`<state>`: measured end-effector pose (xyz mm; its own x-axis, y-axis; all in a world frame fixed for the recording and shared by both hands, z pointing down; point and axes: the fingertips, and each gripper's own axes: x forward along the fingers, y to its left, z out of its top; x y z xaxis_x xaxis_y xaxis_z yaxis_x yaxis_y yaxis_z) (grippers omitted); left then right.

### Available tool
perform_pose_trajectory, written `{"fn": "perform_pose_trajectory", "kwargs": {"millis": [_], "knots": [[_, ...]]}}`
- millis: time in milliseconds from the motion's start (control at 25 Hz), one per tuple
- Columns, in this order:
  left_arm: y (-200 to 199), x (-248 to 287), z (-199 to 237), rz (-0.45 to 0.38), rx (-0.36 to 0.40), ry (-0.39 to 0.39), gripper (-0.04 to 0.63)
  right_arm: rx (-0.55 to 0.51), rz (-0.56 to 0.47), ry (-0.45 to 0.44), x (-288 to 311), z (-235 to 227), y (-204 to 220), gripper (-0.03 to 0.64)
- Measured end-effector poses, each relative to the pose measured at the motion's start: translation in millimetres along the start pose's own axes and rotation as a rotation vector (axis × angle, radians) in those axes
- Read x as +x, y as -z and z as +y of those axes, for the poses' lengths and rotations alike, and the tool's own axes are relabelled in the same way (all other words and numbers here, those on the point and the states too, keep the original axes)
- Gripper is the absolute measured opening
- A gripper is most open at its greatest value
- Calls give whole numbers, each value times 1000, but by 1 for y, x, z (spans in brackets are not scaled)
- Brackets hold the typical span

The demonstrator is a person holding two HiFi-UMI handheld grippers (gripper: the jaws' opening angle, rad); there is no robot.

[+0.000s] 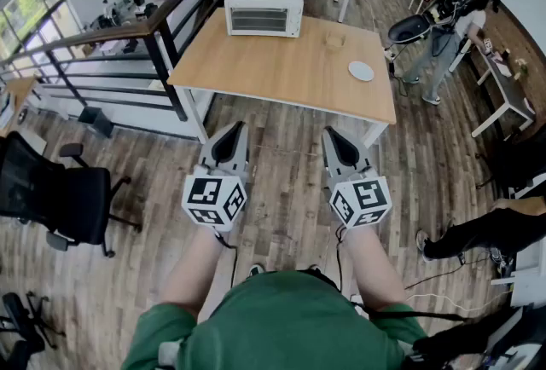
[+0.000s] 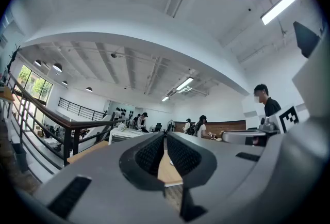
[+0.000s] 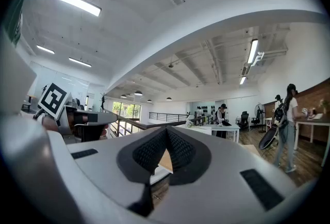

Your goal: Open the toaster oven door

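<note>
A white toaster oven [image 1: 263, 9] stands at the far left of a wooden table [image 1: 290, 70], its door closed. My left gripper [image 1: 230, 136] and right gripper [image 1: 334, 141] hang side by side over the floor, well short of the table's near edge. Both are shut with nothing between the pads. In the left gripper view the left gripper [image 2: 164, 138] points level at the table [image 2: 167, 169] ahead. The right gripper [image 3: 166, 134] also points level, and its view shows the table edge [image 3: 164, 161] through the gap below the tips.
A small cup [image 1: 333, 41] and a white plate [image 1: 361, 71] sit on the table's right half. A black railing [image 1: 111, 31] runs along the left, and a black office chair [image 1: 60, 198] stands at near left. People stand at the right [image 1: 444, 27], and a leg [image 1: 478, 234] reaches in.
</note>
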<state>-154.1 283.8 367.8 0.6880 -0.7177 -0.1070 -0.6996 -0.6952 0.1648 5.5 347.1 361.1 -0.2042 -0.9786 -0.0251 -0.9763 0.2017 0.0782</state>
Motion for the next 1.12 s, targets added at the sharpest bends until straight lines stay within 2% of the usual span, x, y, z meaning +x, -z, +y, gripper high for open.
{"fn": "perform_pose_trajectory", "kwargs": {"millis": [280,520,760,1120], "knots": [[11,1,35,15,-29,-12,35,-5,26,14,22,11,12,12],[34,31,60,48,-60,-45,34,46,26,8,55,-11,34,12],[38,102,78,84,-6,-101,35,113,-10,-39,123,-68,43,12],[25,211,78,71,41,-203,35,170,-45,-121,205,-171,37,12]]}}
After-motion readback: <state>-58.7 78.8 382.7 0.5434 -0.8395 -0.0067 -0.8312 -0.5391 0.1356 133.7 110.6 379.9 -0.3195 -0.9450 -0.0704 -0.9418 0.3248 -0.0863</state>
